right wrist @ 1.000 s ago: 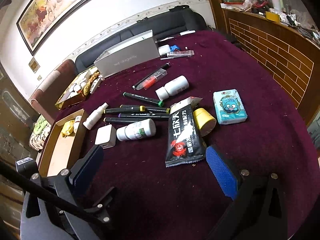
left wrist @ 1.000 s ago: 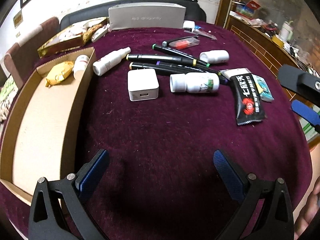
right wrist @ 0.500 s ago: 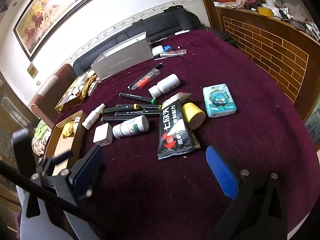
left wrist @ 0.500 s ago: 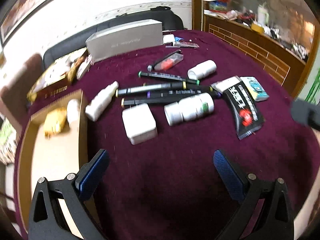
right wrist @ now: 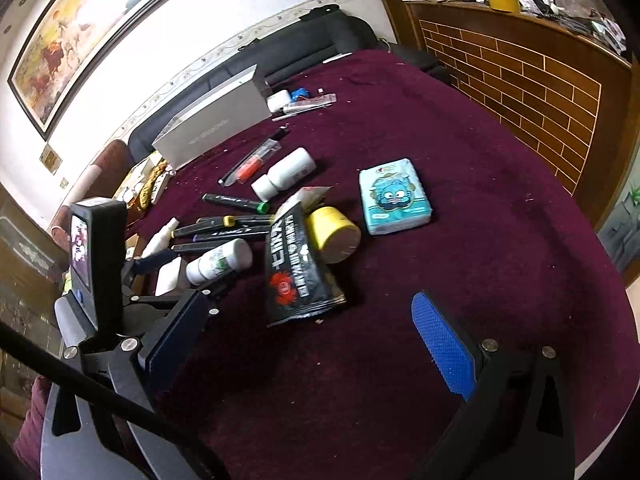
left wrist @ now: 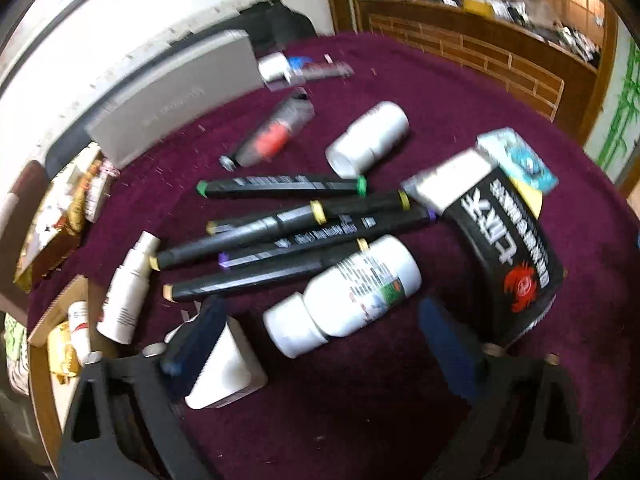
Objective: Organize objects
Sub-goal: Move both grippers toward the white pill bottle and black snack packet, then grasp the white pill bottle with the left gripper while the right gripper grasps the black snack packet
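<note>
barely begun: two small items lie in the box [left wrist: 60,304]; markers [left wrist: 280,236], bottles [left wrist: 344,292] and packets beside it remain. left gripper [left wrist: 320,324] and right gripper [right wrist: 308,332] both gape, empty.

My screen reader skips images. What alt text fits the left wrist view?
An open left claw brackets a labelled white bottle lying on a maroon tablecloth. Its left finger overlaps a white charger; black markers and a black snack packet lie beyond.
</note>
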Available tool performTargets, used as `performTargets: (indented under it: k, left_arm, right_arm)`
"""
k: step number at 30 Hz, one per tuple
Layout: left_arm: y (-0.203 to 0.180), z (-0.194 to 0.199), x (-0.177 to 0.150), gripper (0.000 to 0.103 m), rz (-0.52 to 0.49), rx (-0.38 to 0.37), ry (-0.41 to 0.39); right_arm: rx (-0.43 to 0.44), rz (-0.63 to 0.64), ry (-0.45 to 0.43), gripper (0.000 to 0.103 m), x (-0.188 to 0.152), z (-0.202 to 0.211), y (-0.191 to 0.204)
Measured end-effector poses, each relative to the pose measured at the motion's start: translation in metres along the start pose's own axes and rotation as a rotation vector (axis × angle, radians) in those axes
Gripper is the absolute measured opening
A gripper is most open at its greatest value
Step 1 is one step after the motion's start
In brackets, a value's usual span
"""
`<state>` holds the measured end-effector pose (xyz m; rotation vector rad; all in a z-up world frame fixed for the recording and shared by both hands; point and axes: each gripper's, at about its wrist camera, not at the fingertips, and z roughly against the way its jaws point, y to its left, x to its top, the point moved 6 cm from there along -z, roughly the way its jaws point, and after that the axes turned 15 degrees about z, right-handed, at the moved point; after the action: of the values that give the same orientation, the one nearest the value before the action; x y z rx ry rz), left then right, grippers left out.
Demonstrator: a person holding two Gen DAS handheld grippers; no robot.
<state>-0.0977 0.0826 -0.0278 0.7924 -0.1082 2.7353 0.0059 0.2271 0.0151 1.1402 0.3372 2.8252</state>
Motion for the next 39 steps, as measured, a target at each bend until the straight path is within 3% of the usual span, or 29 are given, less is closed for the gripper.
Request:
performTargets:
  k: [1,2,5,14,21,25,31,35,39]
  left_arm:
    - [-0.001,-0.001,-0.002,0.056,0.002,-0.007,0.014]
    - [0.000,-0.005,-0.005,0.045,0.008,-0.008,0.037]
    - [-0.001,-0.001,-0.011,0.036,0.040,-0.070,0.058]
    - [-0.010,-0.002,0.003,0.037,0.037,-0.066,0.013]
    - [-0.013,0.000,0.017,0.039,-0.043,-0.073,-0.017]
    - [-0.007,0.003,0.023,0.050,-0.037,-0.099,-0.026]
    - [-0.023,-0.006,0.029,0.050,-0.107,-0.122,-0.011]
    - [-0.044,-0.022,0.028,0.051,-0.187,-0.101,0.031]
    - [-0.056,-0.025,0.024,0.050,-0.230,-0.019,0.000]
  right_arm:
    - [0.000,-0.003,0.003,0.103,0.000,-0.002,-0.002]
    - [0.001,-0.005,0.006,0.103,0.000,-0.004,-0.002]
    - [0.005,-0.004,0.016,0.103,-0.001,-0.009,-0.003]
    - [0.010,0.001,0.039,0.103,-0.003,-0.018,-0.002]
    - [0.003,-0.013,0.043,0.103,-0.001,-0.021,-0.009]
    - [0.015,-0.023,0.051,0.103,-0.002,-0.024,-0.011]
    - [0.021,-0.034,0.064,0.103,-0.004,-0.030,-0.013]
    - [0.012,-0.039,0.064,0.103,-0.004,-0.030,-0.016]
    - [0.006,-0.046,0.063,0.103,-0.004,-0.031,-0.019]
